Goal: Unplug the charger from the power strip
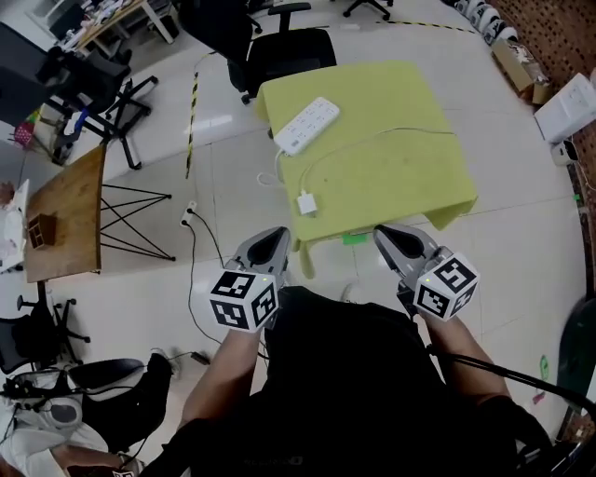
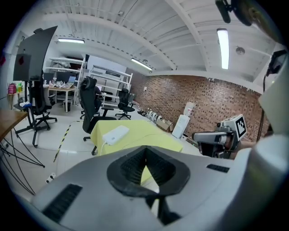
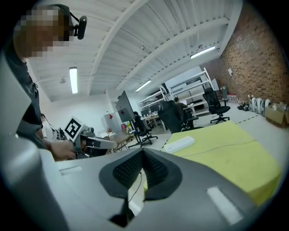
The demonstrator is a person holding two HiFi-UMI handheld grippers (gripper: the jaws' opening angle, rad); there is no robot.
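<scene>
Work looks done: the small white charger block (image 1: 306,203) lies on the yellow cloth tabletop (image 1: 400,158), apart from the long white power strip (image 1: 305,124). The fingers of the left gripper (image 1: 268,244) and the right gripper (image 1: 402,242) are pressed together and hold nothing.

an open-plan lab-style office: a long brick wall (image 2: 198,97), a white ribbed ceiling with tube lights (image 2: 222,43), and metal shelving racks (image 2: 109,79) at the back. black swivel office chairs (image 1: 279,51) stand on a pale tiled floor (image 1: 521,224) beside cluttered desks (image 1: 116,23), and yellow-black hazard tape (image 1: 193,102) runs across the tiles.
</scene>
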